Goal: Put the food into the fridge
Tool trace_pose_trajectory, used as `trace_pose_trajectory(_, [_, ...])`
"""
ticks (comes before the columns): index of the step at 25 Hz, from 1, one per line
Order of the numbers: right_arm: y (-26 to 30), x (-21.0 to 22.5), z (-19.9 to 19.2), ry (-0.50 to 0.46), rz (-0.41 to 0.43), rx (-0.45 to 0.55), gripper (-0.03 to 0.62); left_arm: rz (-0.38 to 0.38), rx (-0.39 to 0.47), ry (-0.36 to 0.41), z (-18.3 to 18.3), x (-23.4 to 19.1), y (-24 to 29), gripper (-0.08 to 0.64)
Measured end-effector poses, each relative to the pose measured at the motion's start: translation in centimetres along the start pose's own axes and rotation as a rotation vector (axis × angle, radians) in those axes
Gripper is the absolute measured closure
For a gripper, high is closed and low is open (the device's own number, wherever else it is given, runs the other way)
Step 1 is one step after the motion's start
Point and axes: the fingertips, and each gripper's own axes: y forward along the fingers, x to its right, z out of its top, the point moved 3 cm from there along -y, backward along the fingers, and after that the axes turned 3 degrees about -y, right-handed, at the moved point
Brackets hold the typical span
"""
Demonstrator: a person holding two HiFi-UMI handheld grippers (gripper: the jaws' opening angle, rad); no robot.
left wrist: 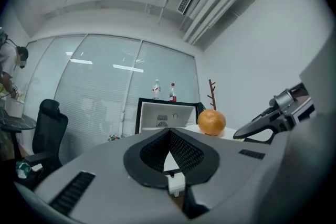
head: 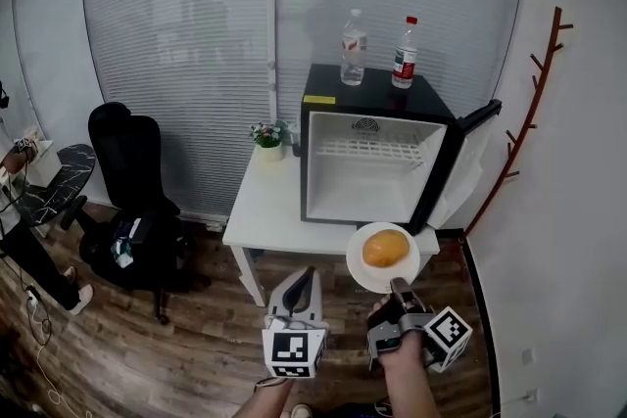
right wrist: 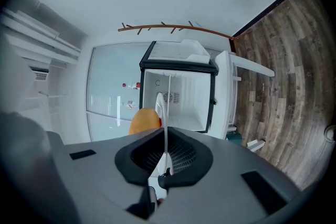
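A round orange food lies on a white plate. My right gripper is shut on the plate's near rim and holds it in the air just in front of the small black fridge. The fridge's door stands open to the right, and the inside is white with a wire shelf. In the right gripper view the plate runs edge-on between the jaws of my right gripper, with the food on its left side. My left gripper hovers lower left, shut and holding nothing.
The fridge stands on a white table beside a small potted plant. Two bottles stand on the fridge top. A black office chair is at the left, a wooden coat rack on the right wall. The floor is wood.
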Motion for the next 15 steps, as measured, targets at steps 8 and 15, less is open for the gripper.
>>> trace_pose_trajectory(8, [7.8,1.7,4.9,0.030,-0.003,-0.009,0.558,-0.002,-0.010,0.010,-1.5,0.7,9.0,0.534])
trace_pose_trajectory(15, [15.2,1.9,11.1,0.047,0.005,-0.035,0.558,0.039,-0.001,0.038,-1.3,2.2,18.2,0.534])
